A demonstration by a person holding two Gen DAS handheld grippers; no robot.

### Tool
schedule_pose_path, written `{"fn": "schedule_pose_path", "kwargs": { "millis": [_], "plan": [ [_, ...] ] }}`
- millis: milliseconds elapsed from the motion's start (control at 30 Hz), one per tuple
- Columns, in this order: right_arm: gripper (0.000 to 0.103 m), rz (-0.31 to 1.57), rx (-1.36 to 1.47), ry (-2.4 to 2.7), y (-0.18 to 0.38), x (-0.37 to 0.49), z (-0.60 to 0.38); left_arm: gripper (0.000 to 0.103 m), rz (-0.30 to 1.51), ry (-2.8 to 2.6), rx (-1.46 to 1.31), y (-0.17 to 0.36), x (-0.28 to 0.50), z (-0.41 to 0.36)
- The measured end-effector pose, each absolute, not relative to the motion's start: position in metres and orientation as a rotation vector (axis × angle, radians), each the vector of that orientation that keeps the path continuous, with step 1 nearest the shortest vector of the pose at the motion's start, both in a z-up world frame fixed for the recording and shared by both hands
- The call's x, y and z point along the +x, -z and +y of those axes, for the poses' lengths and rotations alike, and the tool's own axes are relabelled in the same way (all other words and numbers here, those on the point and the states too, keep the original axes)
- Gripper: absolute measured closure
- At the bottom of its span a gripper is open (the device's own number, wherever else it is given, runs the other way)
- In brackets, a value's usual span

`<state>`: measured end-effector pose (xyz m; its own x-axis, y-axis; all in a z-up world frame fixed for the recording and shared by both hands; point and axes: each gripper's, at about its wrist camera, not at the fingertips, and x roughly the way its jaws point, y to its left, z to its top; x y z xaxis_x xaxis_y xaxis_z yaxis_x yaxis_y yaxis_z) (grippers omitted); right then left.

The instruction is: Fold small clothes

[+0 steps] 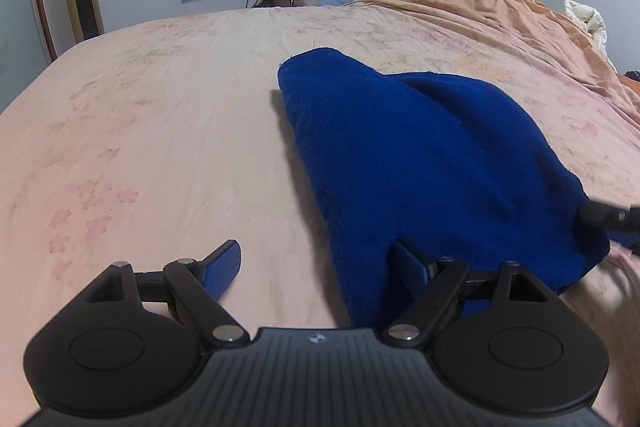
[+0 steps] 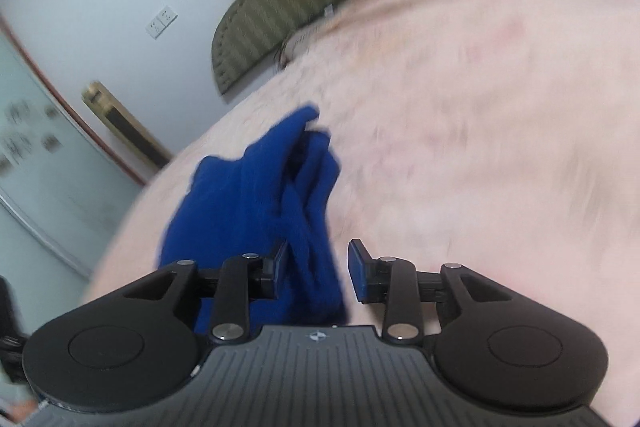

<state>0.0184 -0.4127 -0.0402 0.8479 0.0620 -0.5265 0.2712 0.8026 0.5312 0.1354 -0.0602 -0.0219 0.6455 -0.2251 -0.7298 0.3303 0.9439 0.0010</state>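
The blue garment point(image 1: 432, 163) lies bunched on the bed point(image 1: 160, 131), its long axis running from about five o'clock near the tools up toward eleven o'clock in the left wrist view. There the left tool point(image 1: 316, 267) is released, its fingers spread wide: the right-hand finger point(image 1: 408, 267) rests against the near edge of the cloth, while the left-hand finger point(image 1: 224, 267) sits over bare sheet, so the garment lies to the tool's one o'clock and only its near hem reaches between the jaws.

In the right wrist view, which is blurred, the right tool point(image 2: 318, 269) has a rope of the same blue garment point(image 2: 260, 187) running between its fingers toward eleven o'clock. The jaws stand apart, with a gap showing beside the right-hand pad point(image 2: 357, 269), so it looks released rather than clenched on the cloth.

I judge the right tool better placed to grip; the left would need to shift toward three o'clock to take an edge.
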Motion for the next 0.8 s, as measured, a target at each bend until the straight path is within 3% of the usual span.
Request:
{"fn": "schedule_pose_path", "kwargs": {
  "millis": [200, 367, 400, 467, 500, 800],
  "plan": [
    [0.068, 0.625, 0.53, 0.113, 0.042, 0.044, -0.4, 0.02, 0.822, 0.316, 0.134, 0.024, 0.136, -0.06],
    [0.062, 0.624, 0.571, 0.13, 0.047, 0.047, -0.412, 0.02, 0.817, 0.357, 0.127, 0.018, 0.139, -0.056],
    [0.058, 0.613, 0.555, 0.128, 0.045, 0.047, -0.412, 0.02, 0.807, 0.376, 0.107, 0.015, 0.141, -0.053],
    [0.03, 0.59, 0.524, 0.121, 0.041, 0.052, -0.414, 0.019, 0.804, 0.414, 0.052, 0.009, 0.152, -0.046],
    [0.026, 0.577, 0.524, 0.096, 0.039, 0.056, -0.417, 0.019, 0.814, 0.438, 0.027, 0.008, 0.159, -0.044],
    [0.026, 0.691, 0.605, -0.1, 0.052, 0.115, -0.442, 0.016, 0.964, 0.554, -0.198, 0.032, 0.218, -0.041]
  ]
}}
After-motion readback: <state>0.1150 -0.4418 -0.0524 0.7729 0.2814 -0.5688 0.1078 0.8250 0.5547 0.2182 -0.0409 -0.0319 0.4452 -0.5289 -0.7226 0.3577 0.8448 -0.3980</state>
